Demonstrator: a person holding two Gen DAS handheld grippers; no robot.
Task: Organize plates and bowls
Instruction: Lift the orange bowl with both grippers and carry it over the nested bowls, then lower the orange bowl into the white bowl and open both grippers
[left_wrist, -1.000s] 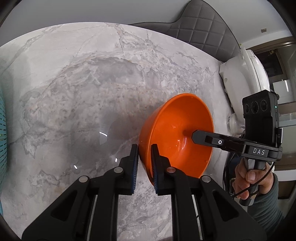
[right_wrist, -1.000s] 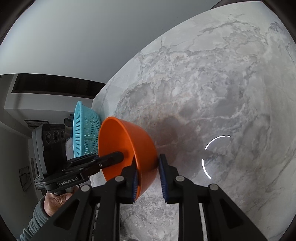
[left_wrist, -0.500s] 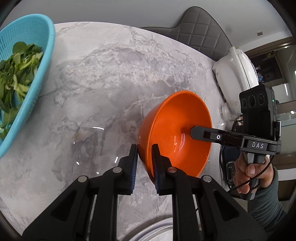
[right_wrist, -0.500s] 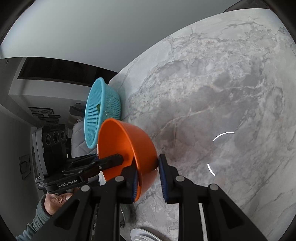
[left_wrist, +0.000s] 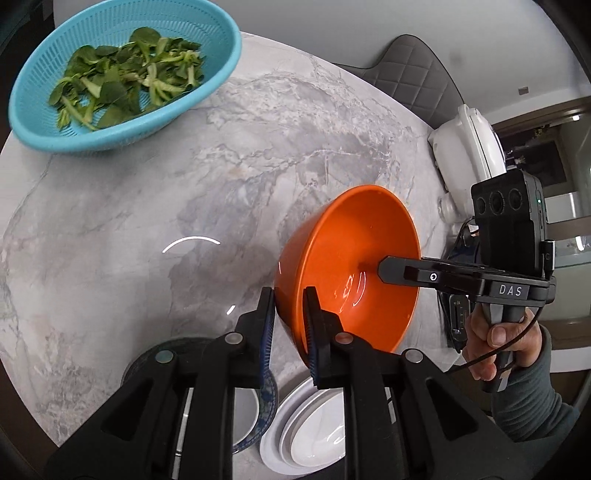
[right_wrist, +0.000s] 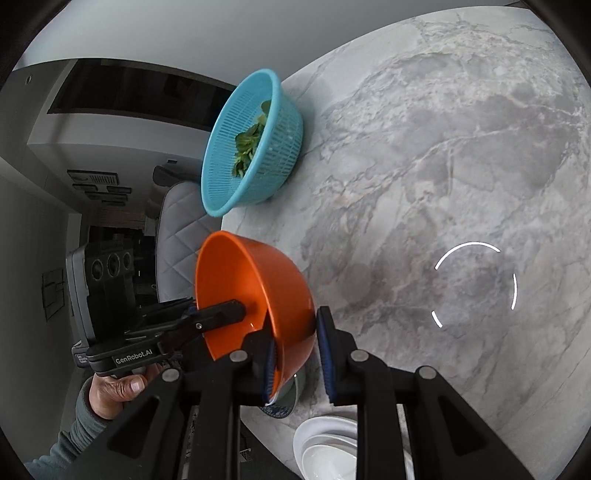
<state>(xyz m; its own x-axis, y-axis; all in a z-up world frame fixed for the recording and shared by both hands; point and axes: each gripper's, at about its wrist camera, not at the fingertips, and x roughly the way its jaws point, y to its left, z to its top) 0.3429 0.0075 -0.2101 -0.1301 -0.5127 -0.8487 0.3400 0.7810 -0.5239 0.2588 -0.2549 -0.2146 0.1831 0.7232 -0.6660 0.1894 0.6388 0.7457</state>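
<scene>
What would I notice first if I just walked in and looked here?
The bright orange bowl jumps out, held above the marble table with the left gripper and the right gripper each clamped on its rim. Next, the blue colander of green leaves at the table's edge.

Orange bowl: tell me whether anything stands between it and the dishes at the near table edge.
Nothing visible does. The orange bowl hangs tilted above the marble table, clamped at opposite rims by both grippers. The white plates and patterned bowl sit just below it; the blue colander stands far off.
</scene>
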